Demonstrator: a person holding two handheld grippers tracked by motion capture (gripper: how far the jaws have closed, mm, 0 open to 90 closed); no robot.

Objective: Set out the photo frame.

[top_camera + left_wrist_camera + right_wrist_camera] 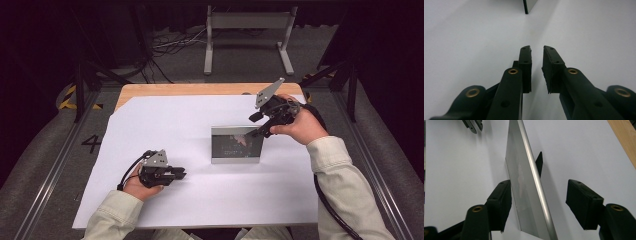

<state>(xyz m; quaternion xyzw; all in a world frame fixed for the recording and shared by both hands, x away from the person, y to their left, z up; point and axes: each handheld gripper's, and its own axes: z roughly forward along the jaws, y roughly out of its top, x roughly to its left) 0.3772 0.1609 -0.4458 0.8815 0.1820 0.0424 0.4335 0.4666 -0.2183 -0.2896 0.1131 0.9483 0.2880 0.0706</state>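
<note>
- A silver picture frame point(237, 145) stands upright on the white sheet point(165, 125) that covers the wooden table point(165, 90), right of the sheet's middle, its glass facing the person.
- The glass is dark and glossy; faint pale specks on it in the high view might be print, but they are too small to read.
- In the right gripper view the frame point(524, 195) runs edge-on between the jaws, with a black prop showing behind it.
- The right gripper point(260, 131) is at the frame's upper right corner. Its jaws are released: the near pad lies close against the glass face, the far pad stands well off the back, and nothing is clamped.
- The left gripper point(181, 174) lies low over the sheet, left of the frame and apart from it. Its jaws point(537, 67) are parted by a narrow gap with nothing between them.
- On the floor point(50, 150) left of the table a dark "4" point(91, 143) is marked, the one thing that reads clearly.
</note>
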